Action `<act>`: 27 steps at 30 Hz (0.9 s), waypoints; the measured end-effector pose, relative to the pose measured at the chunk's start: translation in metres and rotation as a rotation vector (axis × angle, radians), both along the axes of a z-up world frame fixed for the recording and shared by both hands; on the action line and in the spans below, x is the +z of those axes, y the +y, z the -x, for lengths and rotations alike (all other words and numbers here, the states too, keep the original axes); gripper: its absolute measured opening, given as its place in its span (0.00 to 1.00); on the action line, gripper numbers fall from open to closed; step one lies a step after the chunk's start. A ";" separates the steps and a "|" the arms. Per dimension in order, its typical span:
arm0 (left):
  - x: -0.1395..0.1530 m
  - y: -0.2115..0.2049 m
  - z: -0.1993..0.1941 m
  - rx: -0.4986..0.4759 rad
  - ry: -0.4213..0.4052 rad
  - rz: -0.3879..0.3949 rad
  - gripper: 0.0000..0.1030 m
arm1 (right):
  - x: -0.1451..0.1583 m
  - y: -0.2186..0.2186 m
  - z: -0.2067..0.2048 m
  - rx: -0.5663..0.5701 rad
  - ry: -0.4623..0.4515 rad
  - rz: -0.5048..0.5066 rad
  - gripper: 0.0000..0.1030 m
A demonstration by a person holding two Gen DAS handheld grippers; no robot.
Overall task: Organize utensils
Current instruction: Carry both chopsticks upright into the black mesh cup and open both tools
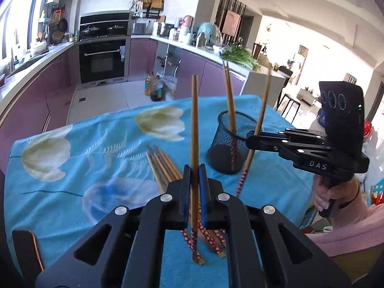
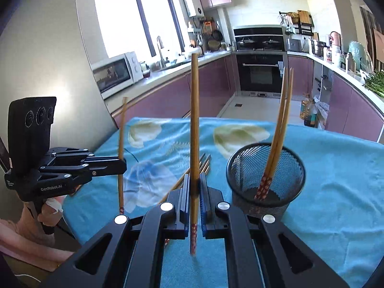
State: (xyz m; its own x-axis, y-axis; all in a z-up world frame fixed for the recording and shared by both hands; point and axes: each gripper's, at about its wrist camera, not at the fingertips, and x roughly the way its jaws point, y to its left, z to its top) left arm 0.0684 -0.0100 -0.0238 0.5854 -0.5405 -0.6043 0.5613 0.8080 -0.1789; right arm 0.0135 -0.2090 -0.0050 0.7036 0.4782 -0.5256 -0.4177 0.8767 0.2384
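Pinching one chopstick apiece, both grippers hang above the table: the left gripper (image 1: pixel 194 180) has its jaws pressed together on an upright chopstick (image 1: pixel 194 129) whose patterned red end points down, and the right gripper (image 2: pixel 195 192) clamps a second chopstick (image 2: pixel 194 129) the same way. The left wrist view alone shows the loose bundle of chopsticks (image 1: pixel 163 165) lying flat on the cloth, partly behind the left gripper's fingers, with their red ends poking out near the bottom of the frame; it also shows the right gripper from the side, held by a hand (image 1: pixel 328 196) in a pink sleeve, just beside the black mesh cup (image 1: pixel 230 141). The right wrist view looks more directly into that cup, where two chopsticks (image 2: pixel 278 139) lean together, red ends down, and it shows a microwave (image 2: pixel 115 74) and a window (image 2: pixel 134 14) that the other view barely catches. The table wears a turquoise cloth (image 1: pixel 72 175) printed with pale tulips. Behind it runs a kitchen with mauve cabinets (image 2: pixel 211 81), a black built-in oven (image 1: pixel 102 60) and a bunch of greens (image 1: pixel 237 56) on the counter.
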 end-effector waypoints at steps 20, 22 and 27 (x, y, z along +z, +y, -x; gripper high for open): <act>0.083 -0.052 -0.027 -0.083 -0.163 0.196 0.07 | 0.068 -0.056 -0.004 -0.076 -0.187 -0.028 0.05; 0.088 -0.061 -0.031 -0.088 -0.170 0.205 0.07 | 0.073 -0.061 -0.007 -0.087 -0.200 -0.027 0.05; 0.095 -0.083 -0.036 -0.091 -0.198 0.196 0.07 | 0.074 -0.069 -0.012 -0.113 -0.213 -0.028 0.05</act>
State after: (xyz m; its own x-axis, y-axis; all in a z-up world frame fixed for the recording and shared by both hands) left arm 0.1049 -0.0933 0.0707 0.6255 -0.6909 -0.3625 0.6692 0.7139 -0.2062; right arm 0.0259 -0.2782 0.0689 0.8469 0.4026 -0.3474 -0.3609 0.9150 0.1803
